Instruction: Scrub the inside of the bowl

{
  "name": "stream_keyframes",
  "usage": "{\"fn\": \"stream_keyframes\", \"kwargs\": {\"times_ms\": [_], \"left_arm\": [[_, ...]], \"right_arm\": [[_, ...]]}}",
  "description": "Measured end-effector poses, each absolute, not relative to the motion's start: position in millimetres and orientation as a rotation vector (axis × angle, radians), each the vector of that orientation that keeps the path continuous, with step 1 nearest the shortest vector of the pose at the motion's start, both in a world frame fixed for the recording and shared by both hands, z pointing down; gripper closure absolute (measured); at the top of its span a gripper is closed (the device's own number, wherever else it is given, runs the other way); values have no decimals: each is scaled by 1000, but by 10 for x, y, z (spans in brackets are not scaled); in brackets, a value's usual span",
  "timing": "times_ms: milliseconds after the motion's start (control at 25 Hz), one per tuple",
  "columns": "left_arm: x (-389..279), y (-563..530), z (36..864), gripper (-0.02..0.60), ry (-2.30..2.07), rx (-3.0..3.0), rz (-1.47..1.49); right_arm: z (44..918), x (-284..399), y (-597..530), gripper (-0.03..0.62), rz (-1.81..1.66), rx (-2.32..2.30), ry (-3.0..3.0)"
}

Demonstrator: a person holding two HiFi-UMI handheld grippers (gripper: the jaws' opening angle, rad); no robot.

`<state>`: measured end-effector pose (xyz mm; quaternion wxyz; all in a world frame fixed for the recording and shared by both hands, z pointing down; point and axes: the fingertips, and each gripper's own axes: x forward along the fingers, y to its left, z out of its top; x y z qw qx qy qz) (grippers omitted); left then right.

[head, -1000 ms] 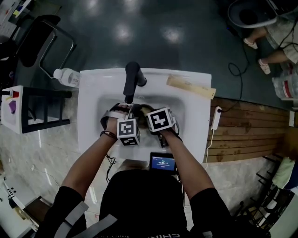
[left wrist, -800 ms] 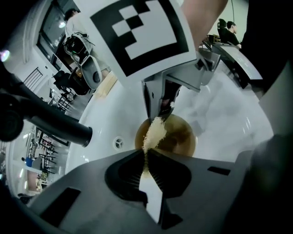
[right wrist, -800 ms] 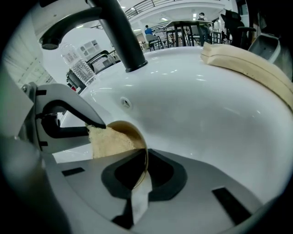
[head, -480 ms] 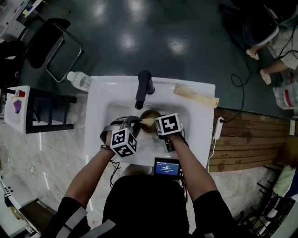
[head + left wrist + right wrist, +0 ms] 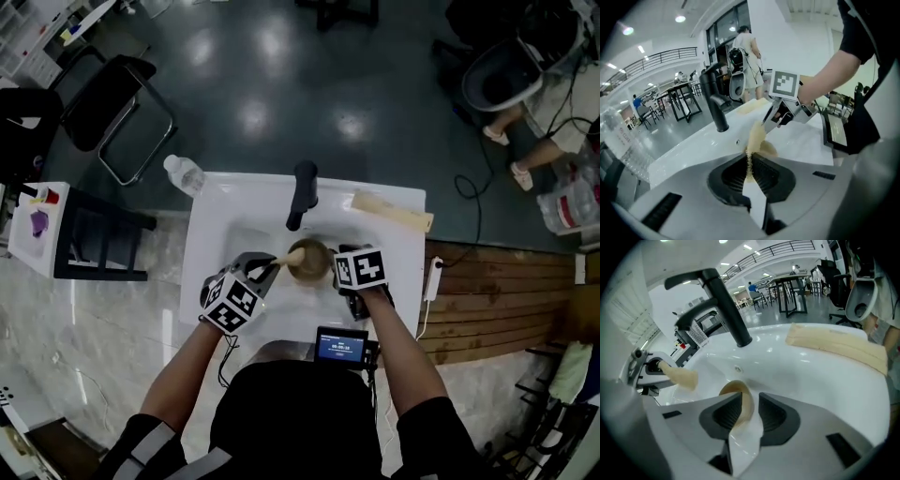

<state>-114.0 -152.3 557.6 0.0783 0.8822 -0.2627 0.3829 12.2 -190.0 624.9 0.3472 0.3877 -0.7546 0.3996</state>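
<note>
- The bowl (image 5: 309,261) stands in the basin of the white sink (image 5: 211,253), just in front of the black faucet (image 5: 302,192), with its opening upward. It lies between the two grippers.
- The left gripper (image 5: 750,173) has its jaws closed tight on a tan sponge (image 5: 753,138). The long side of the sponge points away from the jaws, toward the bowl.
- In the right gripper view the free end of the sponge is just beside the left rim of the bowl and a little higher, with a small gap, so it does not touch the inside.
- The right gripper (image 5: 750,411) is at the right side of the bowl. Its jaws have just been opening and now stand wide. The wall of the bowl is between them and leans near one pad, but the other pad is clear of it, so nothing holds the bowl.
- The left gripper carries the tool and is the nearer one for the scrubbing. I judge that the next move is short: the sponge goes to the right and down, over the rim and into the bowl.
- The risk, I think, is that the loose bowl slides in the wet basin when the sponge pushes on it.
</note>
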Motion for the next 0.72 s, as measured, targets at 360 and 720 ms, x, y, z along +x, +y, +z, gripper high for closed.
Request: {"fn": "stream_keyframes", "kwargs": {"times_ms": [360,720], "left_arm": [[-1311,-1317,5040,561,-838,2649,617],[-1393,-679,4830,561,-878,2556,310]], "right_arm": [[5292,238,-1378,585,906,1017,-2215],[4945,443,-704,585,721,1010,-2304]]}}
